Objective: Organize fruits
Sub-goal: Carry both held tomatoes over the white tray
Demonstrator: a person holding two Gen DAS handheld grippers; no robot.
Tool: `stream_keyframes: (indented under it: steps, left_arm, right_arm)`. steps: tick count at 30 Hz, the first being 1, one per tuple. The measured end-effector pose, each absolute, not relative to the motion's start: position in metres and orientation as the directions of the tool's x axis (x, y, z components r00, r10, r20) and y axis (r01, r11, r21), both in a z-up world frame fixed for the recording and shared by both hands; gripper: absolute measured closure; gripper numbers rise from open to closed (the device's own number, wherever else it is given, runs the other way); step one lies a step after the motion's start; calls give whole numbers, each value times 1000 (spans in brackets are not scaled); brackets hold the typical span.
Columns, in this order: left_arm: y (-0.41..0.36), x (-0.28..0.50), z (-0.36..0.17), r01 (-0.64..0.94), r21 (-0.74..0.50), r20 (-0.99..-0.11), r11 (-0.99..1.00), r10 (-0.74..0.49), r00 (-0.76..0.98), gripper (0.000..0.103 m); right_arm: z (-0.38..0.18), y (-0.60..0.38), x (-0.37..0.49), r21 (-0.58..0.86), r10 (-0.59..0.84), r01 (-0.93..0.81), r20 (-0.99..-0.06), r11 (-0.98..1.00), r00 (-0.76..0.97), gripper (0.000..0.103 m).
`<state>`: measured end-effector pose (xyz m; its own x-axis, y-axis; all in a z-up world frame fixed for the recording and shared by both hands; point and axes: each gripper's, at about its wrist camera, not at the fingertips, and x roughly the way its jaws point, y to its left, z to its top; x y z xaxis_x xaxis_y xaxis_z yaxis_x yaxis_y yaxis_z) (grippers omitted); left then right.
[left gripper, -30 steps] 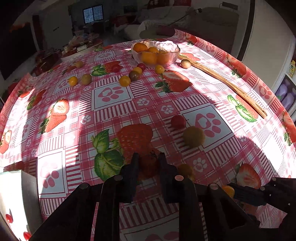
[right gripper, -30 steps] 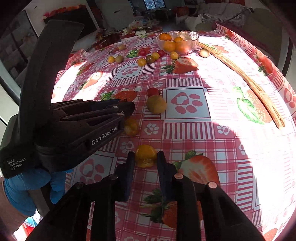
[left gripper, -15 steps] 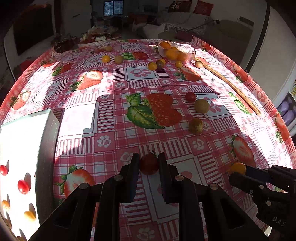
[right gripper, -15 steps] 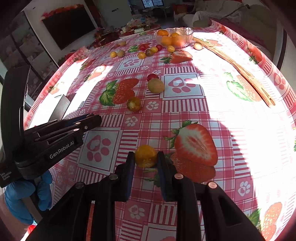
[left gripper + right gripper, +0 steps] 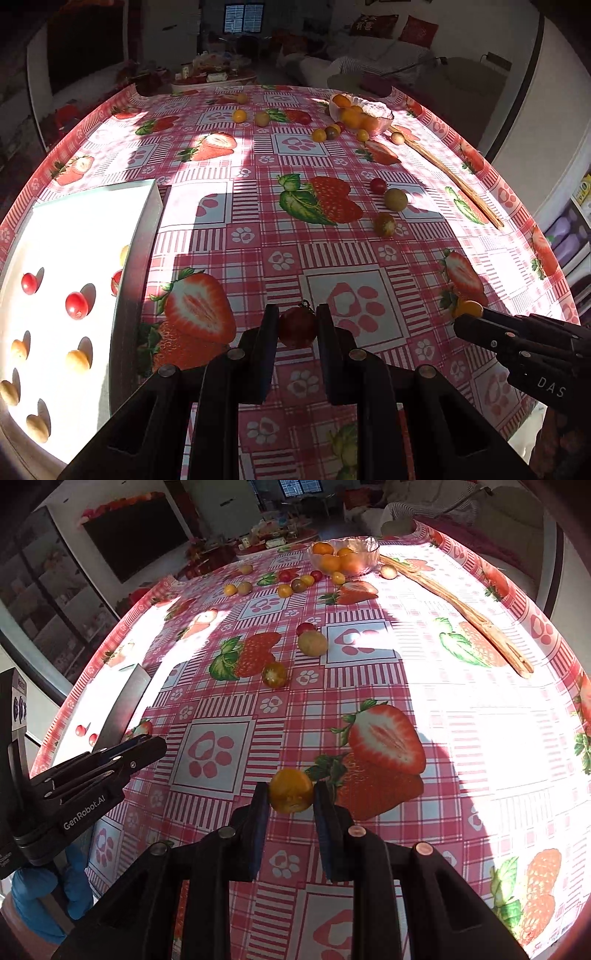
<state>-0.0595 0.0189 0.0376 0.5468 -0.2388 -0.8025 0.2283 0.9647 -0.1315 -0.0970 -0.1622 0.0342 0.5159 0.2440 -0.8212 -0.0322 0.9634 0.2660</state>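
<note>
Left tool nearer white tray

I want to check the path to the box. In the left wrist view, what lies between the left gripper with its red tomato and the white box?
In the left wrist view, only bare tablecloth lies between the left gripper, shut on the red tomato, and the white box; no loose fruit sits there.

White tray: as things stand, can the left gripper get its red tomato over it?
Probably yes. The left gripper is shut on a red tomato, and the white tray lies just to its left with nothing between. Bare tray floor shows among the few small fruits already inside.
</note>
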Motion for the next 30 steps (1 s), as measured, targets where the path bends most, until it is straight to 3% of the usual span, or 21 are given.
stream_keyframes:
  steps: [14,30]
  left_arm:
    - [71,-93,63,138,-175,-755,975,-223,617,81]
    - [190,-109,59,-117,-138,-766,984,-31,642,81]
  right_arm:
    - [57,-130,-95,241,258,-101,-813,965,522,76]
    - [91,-26,-55,223,363,-323,-795,920,487,76]
